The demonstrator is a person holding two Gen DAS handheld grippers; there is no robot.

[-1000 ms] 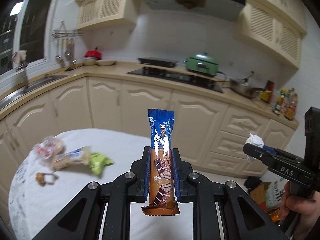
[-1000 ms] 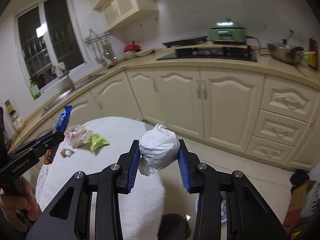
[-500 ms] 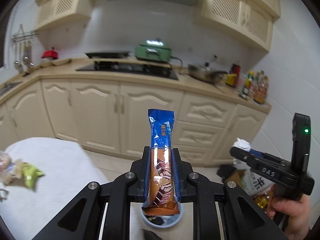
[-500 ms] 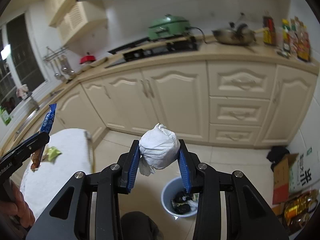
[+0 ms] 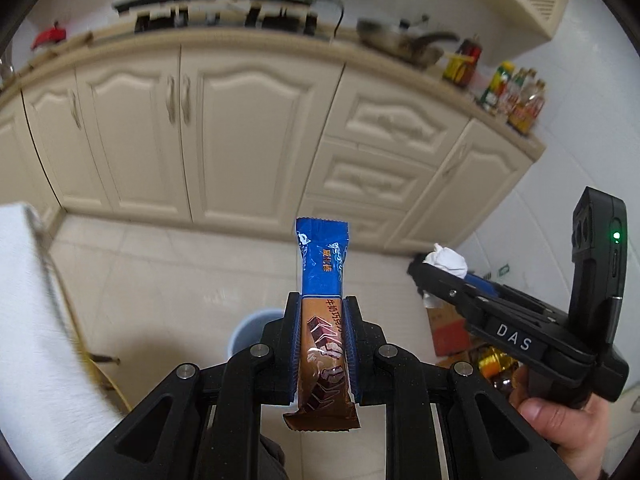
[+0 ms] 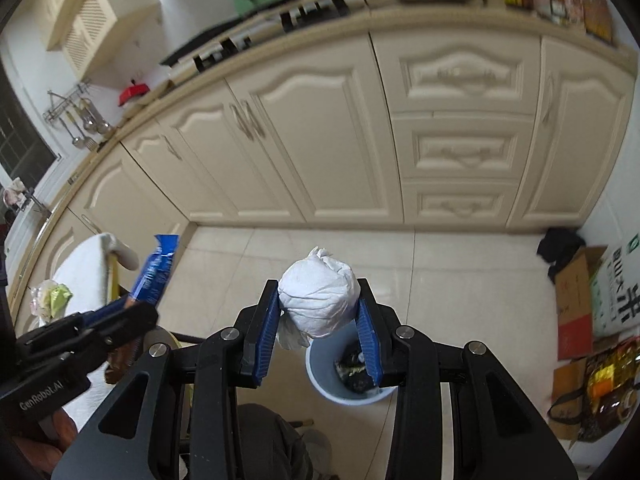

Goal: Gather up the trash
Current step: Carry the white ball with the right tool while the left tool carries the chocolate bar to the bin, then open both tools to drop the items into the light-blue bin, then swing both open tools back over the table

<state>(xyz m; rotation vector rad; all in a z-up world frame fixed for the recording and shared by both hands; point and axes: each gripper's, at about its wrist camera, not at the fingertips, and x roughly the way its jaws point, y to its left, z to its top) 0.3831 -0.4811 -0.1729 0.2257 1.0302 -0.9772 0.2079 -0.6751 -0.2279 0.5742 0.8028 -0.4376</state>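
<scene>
A pale blue bin [image 6: 320, 376] holds dark, indistinct trash, partly hidden by the right gripper [image 6: 318, 320], whose jaws clamp a tissue ball [image 6: 318, 300]; the left gripper [image 5: 322, 344] pinches a snack wrapper [image 5: 322, 320].

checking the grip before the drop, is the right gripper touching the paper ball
Touching. The right wrist view shows the right gripper with both blue pads pressed against the sides of the white paper ball, no gap either side.

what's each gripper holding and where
Left gripper pinches a snack bar by its lower brown half. Right gripper squeezes a tissue ball by its sides.
</scene>
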